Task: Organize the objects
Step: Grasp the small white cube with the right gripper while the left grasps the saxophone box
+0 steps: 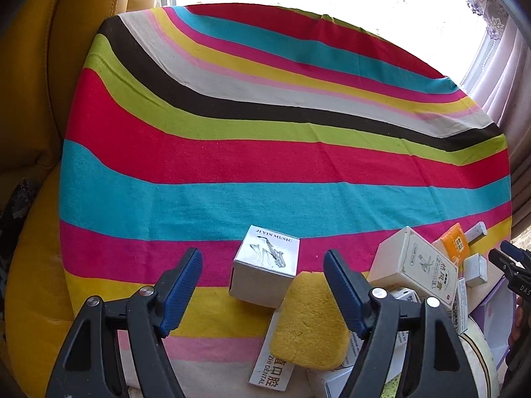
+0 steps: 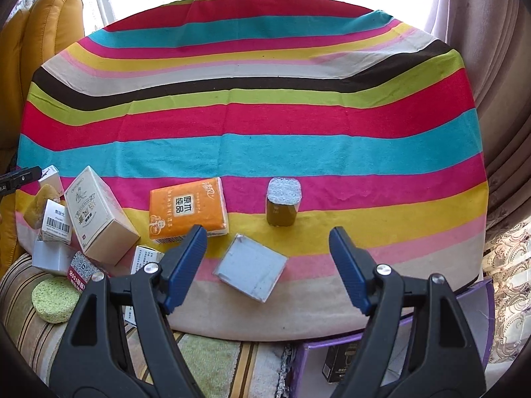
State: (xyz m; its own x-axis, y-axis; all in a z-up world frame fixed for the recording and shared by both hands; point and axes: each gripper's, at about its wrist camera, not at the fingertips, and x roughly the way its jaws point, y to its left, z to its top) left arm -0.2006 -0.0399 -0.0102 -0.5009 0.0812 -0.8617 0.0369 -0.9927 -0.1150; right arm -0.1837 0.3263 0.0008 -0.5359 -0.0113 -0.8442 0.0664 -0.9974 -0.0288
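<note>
My left gripper is open and empty above a white saxophone box and a yellow sponge. A cream box leans on a pile of small boxes to its right. My right gripper is open and empty above a flat grey box. An orange tissue pack lies just left of it, and an olive sponge block stands beyond it. The cream box and a barcode box lie at the left.
A striped cloth covers the round table. A yellow sofa stands at the left and curtains at the right. A purple box with a dark item sits below the table edge. A green round sponge lies on a striped cushion.
</note>
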